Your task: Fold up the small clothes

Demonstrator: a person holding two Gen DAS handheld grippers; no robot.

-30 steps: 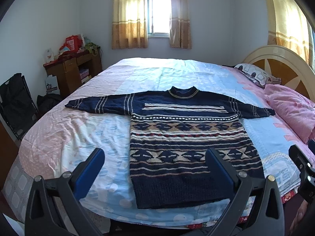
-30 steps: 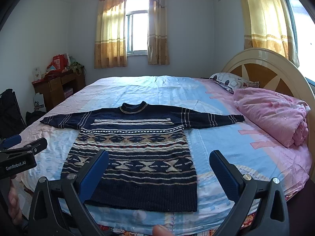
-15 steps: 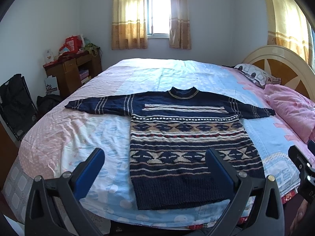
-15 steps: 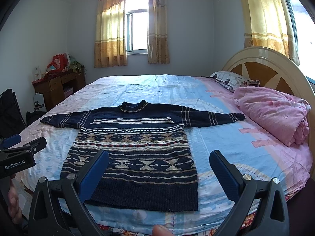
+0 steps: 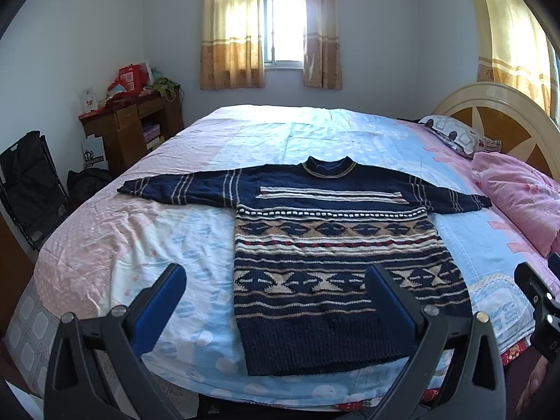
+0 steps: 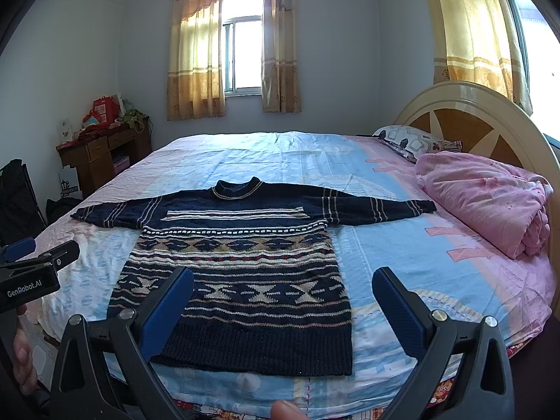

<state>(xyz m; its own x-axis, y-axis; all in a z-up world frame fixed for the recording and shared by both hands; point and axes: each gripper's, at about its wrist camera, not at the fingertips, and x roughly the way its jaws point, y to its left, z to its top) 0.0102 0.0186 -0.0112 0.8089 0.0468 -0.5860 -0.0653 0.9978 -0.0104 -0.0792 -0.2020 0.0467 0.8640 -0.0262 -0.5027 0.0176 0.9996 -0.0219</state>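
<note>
A navy knitted sweater (image 5: 325,245) (image 6: 241,262) with tan and white patterned bands lies flat on the bed, sleeves spread left and right, hem toward me. My left gripper (image 5: 276,280) hovers open above the bed's near edge, over the sweater's lower left side, with nothing between its blue pads. My right gripper (image 6: 283,283) is also open and empty, held above the hem's right part. Each gripper shows at the edge of the other's view.
The bed (image 5: 133,238) has a pink and blue sheet. A pink folded quilt (image 6: 490,203) and a pillow (image 6: 409,140) lie at the right by the round headboard (image 6: 483,119). A wooden desk (image 5: 133,126) and a black chair (image 5: 28,182) stand left.
Both views have shifted only slightly; the sweater looks a touch lower and nearer. Both grippers stay open and the sweater has not moved.
</note>
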